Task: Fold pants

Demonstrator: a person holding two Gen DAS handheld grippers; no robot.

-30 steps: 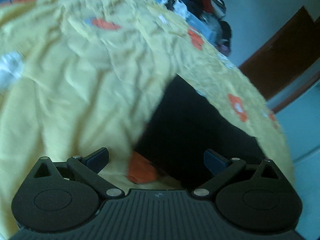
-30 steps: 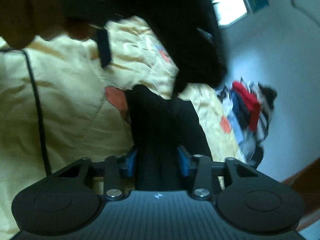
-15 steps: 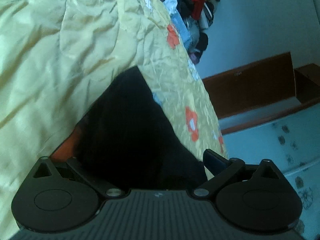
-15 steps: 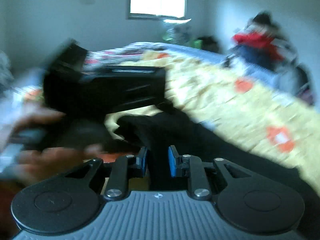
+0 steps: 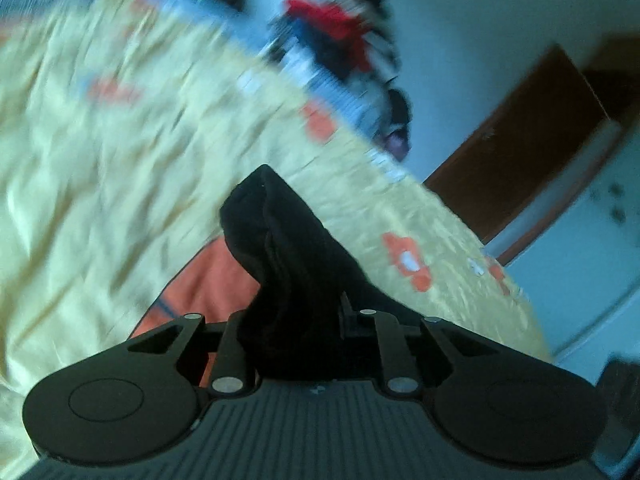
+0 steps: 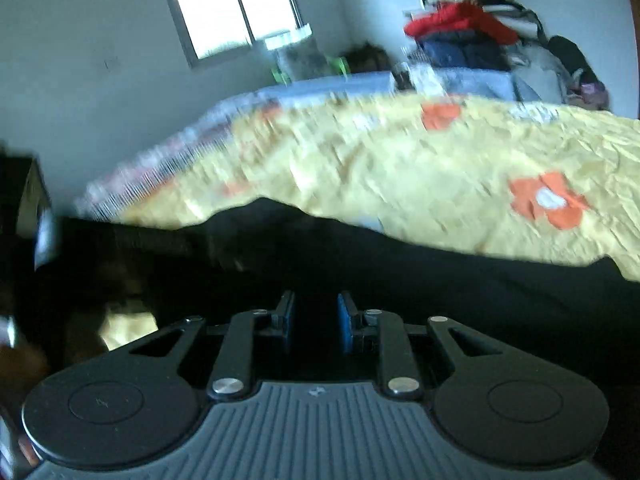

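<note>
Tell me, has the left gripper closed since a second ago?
Yes. The left gripper, earlier spread wide over the yellow bedspread, now has its fingers drawn inward, clamping the black pants.

Seemingly a home bedroom: yellow bedspread [image 6: 420,168], window [image 6: 232,4], blurred clothes pile [image 6: 472,36].

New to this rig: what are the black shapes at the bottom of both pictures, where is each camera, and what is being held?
Each picture comes from a camera riding on a hand-held two-finger gripper, looking along its fingers. The black shapes are the gripper bodies. The left gripper is clamped on a bunched part of the black pants. The right gripper pinches another part of them between blue pads. The pants lie on a yellow bedspread with orange flowers. A clothes pile sits beyond the bed.
</note>
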